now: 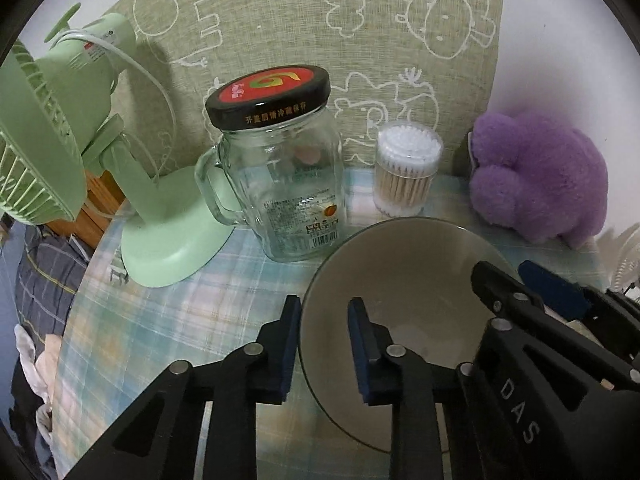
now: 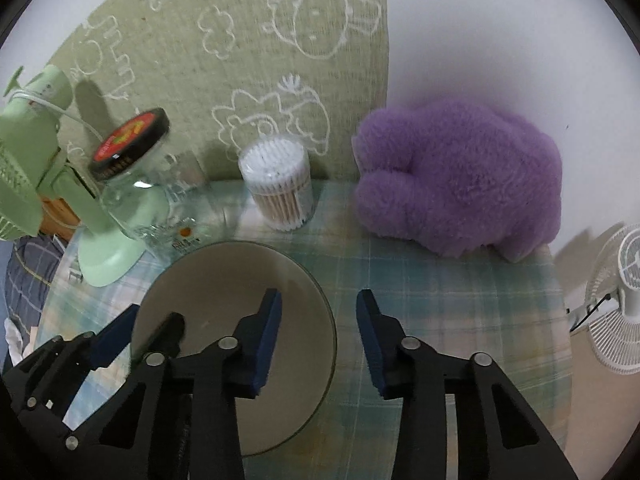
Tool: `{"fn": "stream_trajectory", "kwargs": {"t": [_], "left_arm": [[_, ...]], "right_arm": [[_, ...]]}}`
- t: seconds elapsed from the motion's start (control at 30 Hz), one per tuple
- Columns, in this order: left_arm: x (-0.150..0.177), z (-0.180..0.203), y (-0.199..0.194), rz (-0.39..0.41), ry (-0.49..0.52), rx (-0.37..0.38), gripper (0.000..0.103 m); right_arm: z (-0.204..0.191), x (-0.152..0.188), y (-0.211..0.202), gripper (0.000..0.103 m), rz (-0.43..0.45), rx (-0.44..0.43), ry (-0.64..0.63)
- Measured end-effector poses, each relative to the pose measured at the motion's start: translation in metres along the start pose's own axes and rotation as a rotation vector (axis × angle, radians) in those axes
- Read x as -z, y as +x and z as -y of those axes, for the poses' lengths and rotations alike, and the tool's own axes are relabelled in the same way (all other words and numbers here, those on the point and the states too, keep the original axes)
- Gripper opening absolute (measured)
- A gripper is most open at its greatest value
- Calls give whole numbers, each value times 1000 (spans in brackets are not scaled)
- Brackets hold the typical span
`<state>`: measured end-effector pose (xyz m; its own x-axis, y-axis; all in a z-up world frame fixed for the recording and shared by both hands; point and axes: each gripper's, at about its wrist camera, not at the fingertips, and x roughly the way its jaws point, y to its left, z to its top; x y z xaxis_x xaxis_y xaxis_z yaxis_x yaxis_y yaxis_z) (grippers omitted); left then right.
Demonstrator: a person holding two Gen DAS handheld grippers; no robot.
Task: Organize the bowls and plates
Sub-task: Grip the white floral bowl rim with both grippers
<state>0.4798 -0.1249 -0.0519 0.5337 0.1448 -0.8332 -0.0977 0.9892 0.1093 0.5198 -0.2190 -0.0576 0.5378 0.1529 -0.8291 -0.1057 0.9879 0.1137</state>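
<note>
A smoky glass bowl [image 1: 404, 280] sits on the plaid tablecloth; it also shows in the right wrist view [image 2: 224, 280]. My left gripper [image 1: 324, 344] is open and straddles the bowl's left rim, one finger outside and one inside. My right gripper [image 2: 318, 332] is open and straddles the bowl's right rim, its left finger over the bowl and its right finger outside. The right gripper also shows in the left wrist view [image 1: 516, 280], and the left gripper in the right wrist view [image 2: 152, 328]. No plate is visible.
Behind the bowl stand a glass jar with a black lid [image 1: 280, 168], a green desk fan [image 1: 80, 152], a cotton swab tub [image 1: 406, 168] and a purple plush toy [image 2: 460, 184]. A white fan [image 2: 616, 300] stands off the table's right edge.
</note>
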Motion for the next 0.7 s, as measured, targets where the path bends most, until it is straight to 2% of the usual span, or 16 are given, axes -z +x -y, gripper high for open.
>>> {"fn": "stream_trajectory", "kwargs": {"t": [0.07,0.4,0.7], "left_arm": [[-1,-2,2,-1,2,-4,18],[-2,-3,11,-19,-6,-4,17],[2,-9,3,-53,-35,15,16]], "right_arm": [[0,0,4,24,-5,5,4],[0,-1,11,22,1,15,5],[-4,1,-6,21,14,16,1]]}}
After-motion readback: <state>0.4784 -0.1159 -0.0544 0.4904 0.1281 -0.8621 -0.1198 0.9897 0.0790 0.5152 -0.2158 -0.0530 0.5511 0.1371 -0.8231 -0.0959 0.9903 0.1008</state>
